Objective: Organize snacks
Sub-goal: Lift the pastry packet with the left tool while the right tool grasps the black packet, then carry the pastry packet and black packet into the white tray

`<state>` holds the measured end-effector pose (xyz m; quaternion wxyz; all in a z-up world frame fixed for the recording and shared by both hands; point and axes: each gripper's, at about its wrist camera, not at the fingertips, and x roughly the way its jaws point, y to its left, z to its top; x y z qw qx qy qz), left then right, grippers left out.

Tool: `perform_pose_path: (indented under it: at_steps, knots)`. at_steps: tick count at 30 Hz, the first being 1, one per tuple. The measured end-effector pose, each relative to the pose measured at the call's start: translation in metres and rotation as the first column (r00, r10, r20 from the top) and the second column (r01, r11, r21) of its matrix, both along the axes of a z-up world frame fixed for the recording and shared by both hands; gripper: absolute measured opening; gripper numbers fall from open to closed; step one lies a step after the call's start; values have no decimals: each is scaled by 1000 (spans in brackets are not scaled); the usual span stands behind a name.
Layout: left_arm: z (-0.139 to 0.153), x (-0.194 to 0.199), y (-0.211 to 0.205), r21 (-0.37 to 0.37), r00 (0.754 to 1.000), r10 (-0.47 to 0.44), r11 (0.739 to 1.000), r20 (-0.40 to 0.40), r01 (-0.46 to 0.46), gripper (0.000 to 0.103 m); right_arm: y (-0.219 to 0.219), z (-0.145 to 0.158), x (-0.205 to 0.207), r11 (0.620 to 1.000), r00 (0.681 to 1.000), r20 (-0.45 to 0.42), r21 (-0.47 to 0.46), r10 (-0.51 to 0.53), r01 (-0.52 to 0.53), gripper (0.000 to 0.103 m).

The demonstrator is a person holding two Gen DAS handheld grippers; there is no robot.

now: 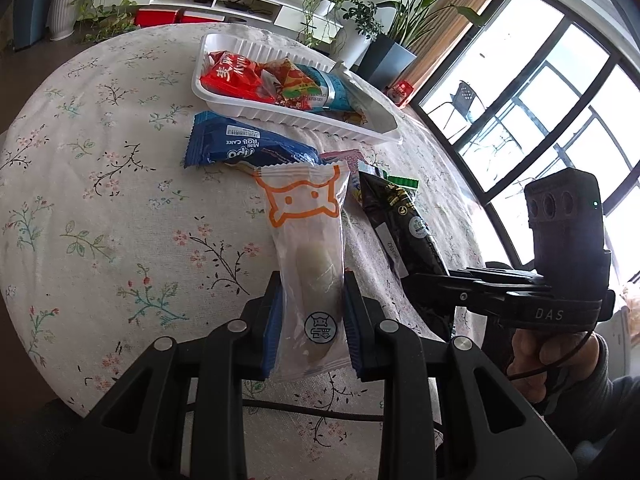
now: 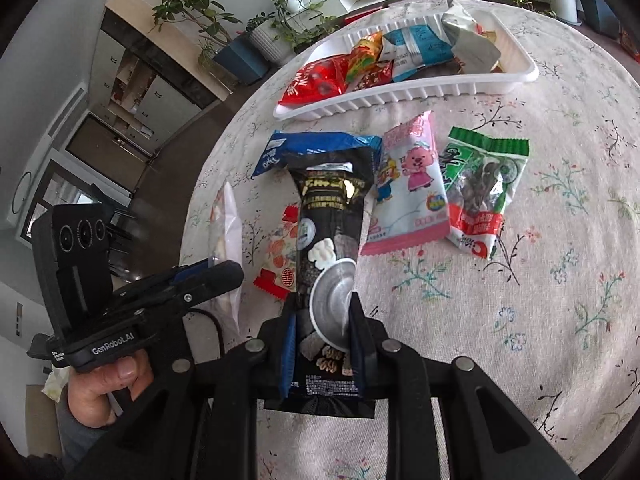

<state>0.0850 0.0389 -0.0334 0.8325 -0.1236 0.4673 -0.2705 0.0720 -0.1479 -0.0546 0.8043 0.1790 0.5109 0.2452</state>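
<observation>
A round counter draped in a floral cloth carries a long white ribbed tray at its far side, holding a red snack bag, a light blue packet and a crumpled silver wrapper. Just in front of the tray lie a blue mini roll cake packet, a pink cartoon packet and a green-topped packet side by side. The left tongs are clenched on a clear packet with an orange cat outline. The right tongs are clenched on the near end of a black snack packet, which lies over a small red packet.
</observation>
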Motion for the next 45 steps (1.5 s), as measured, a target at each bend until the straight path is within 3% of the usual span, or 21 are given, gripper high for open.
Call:
perform_pose_path:
  at_steps: [11, 18, 27, 32, 39, 45]
  knots:
    - [13, 8, -2, -36, 1000, -7, 999, 13, 7, 25, -29, 15, -6, 998, 998, 38, 55, -45, 43, 24]
    - [33, 35, 4, -53, 999, 2, 999, 42, 0, 25, -65, 35, 4, 992, 989, 91, 48, -118, 114, 24]
    - [82, 108, 8, -22, 993, 14, 1000, 120, -12, 25, -93, 84, 52, 985, 964, 205, -8, -170, 175, 24]
    - [99, 168, -4, 20, 992, -8, 1000, 129, 5, 25, -82, 98, 102, 989, 964, 225, -17, -142, 150, 24]
    - [79, 248, -29, 85, 996, -33, 996, 78, 27, 25, -49, 82, 176, 992, 982, 161, -72, -94, 107, 24]
    - [47, 288, -41, 132, 999, -37, 991, 23, 33, 25, -32, 54, 212, 986, 988, 112, -119, -103, 116, 24]
